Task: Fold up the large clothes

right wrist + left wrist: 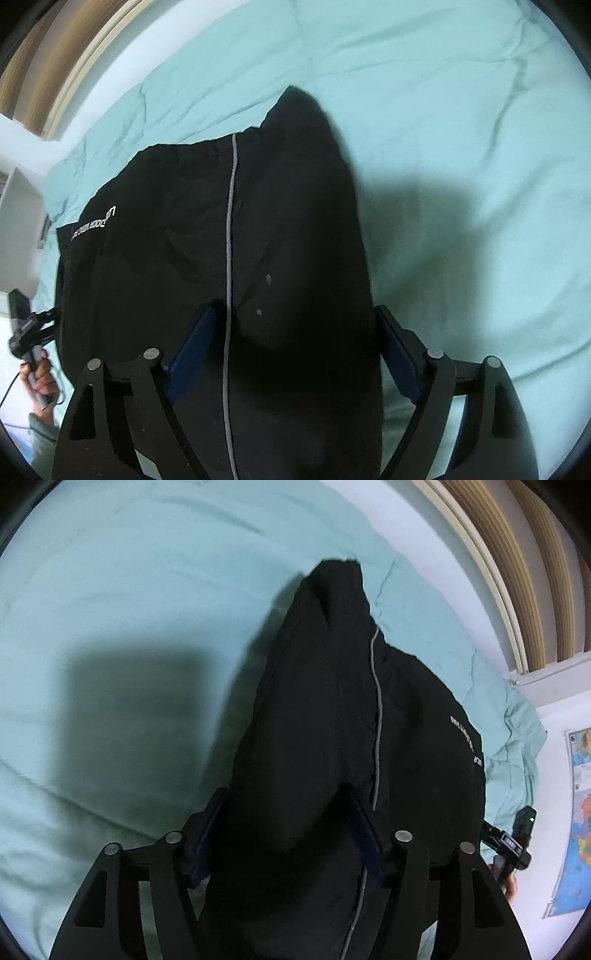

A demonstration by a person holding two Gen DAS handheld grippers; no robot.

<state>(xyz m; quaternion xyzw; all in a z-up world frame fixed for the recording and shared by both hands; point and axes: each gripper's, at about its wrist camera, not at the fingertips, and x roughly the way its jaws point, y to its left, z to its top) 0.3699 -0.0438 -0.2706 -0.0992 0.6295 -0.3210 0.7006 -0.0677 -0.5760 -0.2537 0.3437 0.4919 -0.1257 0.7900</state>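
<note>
A black garment (332,720) with a grey stripe fills the centre of both views, hanging over a mint-green bedsheet (129,590); the left gripper (284,834) has its blue pads spread with bunched fabric between them; the right gripper (295,343) likewise stands wide around the cloth; whether either truly grips it, I cannot tell

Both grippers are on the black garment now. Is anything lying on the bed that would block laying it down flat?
Nothing visible does. The black garment hangs between the fingers of the left gripper and the right gripper, and the teal bedspread beyond it shows only wrinkles and shadow. The part beneath the garment is hidden.
</note>
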